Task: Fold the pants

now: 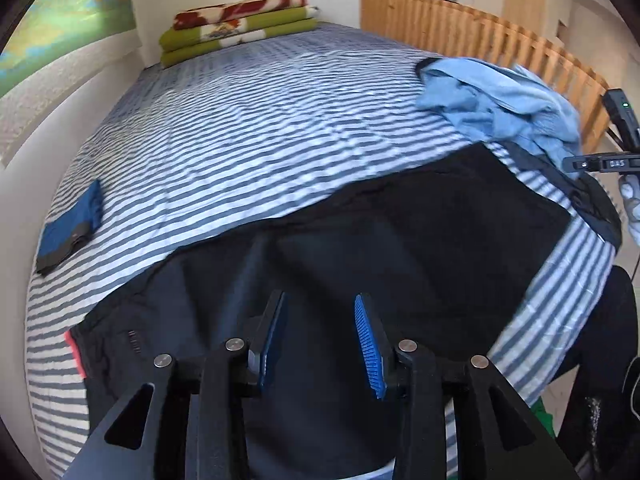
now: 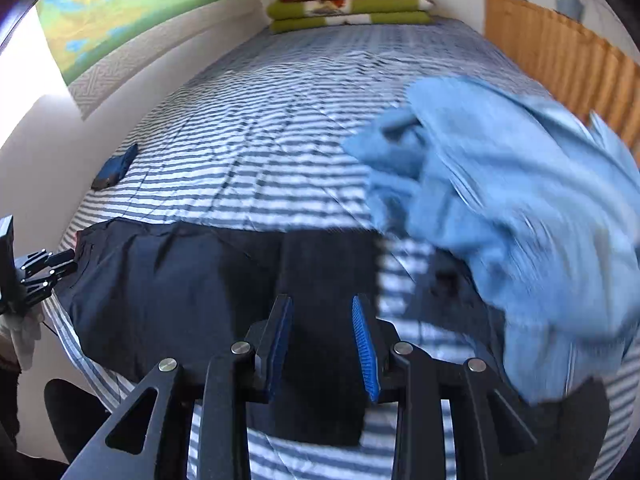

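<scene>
Lying flat across the near edge of the striped bed cover (image 1: 248, 128), the dark pants (image 1: 400, 232) stretch from side to side below both grippers, one end with a pink-trimmed edge toward the left in each view. The left gripper (image 1: 320, 340) hangs above the pants near that end, tilted steeply downward, its blue-padded fingers (image 1: 370, 344) parted with nothing between them and no contact with the cloth. The right gripper (image 2: 322, 344) hangs over the opposite end of the pants, likewise pitched down, its jaws apart by a moderate gap and empty (the dark fabric shows through the gap, below the pads). A crumpled light blue garment (image 2: 512, 216), blurred in the right wrist view, lies just right of the pants on the cover. A folded blue item (image 1: 72, 228) rests well apart near the cover's left edge, and a stack of green and red blankets (image 1: 240, 28) sits at the far end. A gloved hand (image 1: 632, 204) shows at the left view's right margin, by the slatted wooden rail (image 1: 500, 32).
</scene>
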Demonstrator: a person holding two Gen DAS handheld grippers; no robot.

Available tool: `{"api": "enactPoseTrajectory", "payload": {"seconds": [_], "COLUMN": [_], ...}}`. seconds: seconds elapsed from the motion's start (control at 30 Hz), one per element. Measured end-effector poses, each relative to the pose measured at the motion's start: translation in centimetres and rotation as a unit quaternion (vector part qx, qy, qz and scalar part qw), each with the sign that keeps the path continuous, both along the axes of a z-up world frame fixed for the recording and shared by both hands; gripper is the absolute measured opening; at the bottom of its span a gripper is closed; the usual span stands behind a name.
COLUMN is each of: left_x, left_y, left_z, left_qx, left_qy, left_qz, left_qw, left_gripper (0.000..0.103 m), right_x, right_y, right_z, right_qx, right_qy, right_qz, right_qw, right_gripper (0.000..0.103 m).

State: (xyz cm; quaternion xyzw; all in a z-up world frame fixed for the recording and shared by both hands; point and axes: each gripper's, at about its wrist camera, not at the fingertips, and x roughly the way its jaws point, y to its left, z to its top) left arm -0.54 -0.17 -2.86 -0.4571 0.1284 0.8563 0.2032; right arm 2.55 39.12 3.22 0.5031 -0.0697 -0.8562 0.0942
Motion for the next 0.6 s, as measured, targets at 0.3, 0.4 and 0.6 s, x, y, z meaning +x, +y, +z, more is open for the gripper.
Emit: {"api": "enactPoseTrajectory", "payload": {"seconds": [0.3, 0.4, 0.6], "left_x": [4.8, 5.7, 6.3], "left_y": [19.6, 24.2, 31.7], "left_z": [-3.4, -4.9, -6.4], "left_qx": [-0.03, -0.054, -0.16], "left_qy": [-0.025, -0.022, 0.041], "left_qz": [-0.168, -0.187, -0.229], "left_qw": [0.985, 0.9806, 0.9592], "left_gripper": [0.049, 0.049, 0.058], "right_x": [6.8, 6.6, 7.8], "right_y": [5.1, 3.8, 5.5], "right_z": [-7.9, -9.0, -8.2], "right_qx": [-0.139, -0.135, -0.169], "right_qy": [-0.059, -0.071, -0.008], "right_qz": [-0.081, -0.058, -0.095], "right_qw": [0.985, 0.987, 0.981], "right_gripper": [0.03, 0.03, 0.03]}}
